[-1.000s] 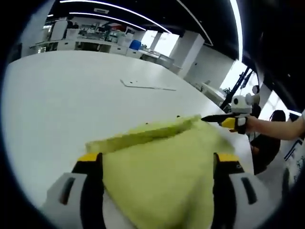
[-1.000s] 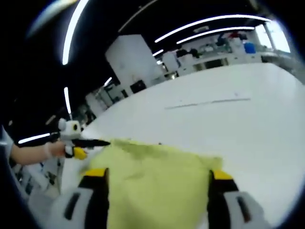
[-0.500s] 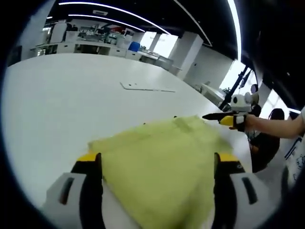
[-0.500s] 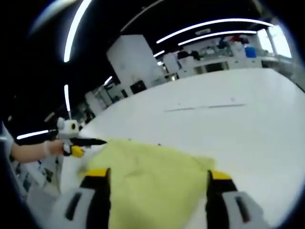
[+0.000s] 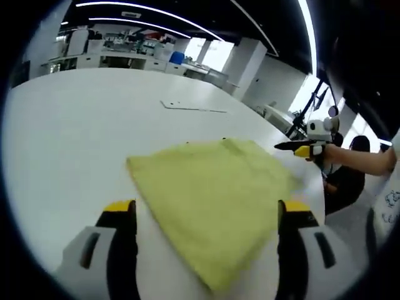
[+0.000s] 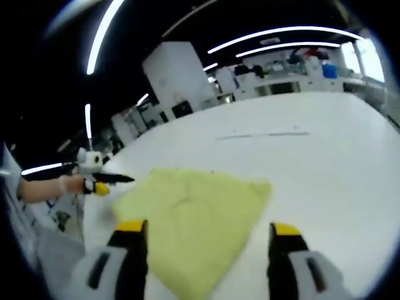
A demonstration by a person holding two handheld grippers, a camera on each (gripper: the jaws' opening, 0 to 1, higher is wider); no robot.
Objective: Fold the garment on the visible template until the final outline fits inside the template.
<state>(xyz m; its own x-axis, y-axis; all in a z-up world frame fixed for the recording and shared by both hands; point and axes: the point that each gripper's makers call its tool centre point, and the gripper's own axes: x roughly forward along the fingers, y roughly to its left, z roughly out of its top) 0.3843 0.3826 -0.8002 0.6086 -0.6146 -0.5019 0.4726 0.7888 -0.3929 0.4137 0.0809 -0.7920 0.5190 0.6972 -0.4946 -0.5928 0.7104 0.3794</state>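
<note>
Flat on the white table lay the yellow-green garment, folded into a compact, roughly four-sided shape and seen just ahead of both cameras. In the left gripper view, the left gripper was seen with its jaws spread wide, one black, yellow-tipped jaw to either side of the near part of the cloth, nothing being pinched between them. Farther off at the right of that view, the right gripper was seen held in a person's hand, its tips close to the far corner of the garment; whether cloth was touched there could not be told. In the right gripper view, the same spread stance was shown by the right gripper, with the garment lying between and beyond its jaws. A thin line was marked on the table well beyond the garment. Desks and equipment were visible in the background.
</note>
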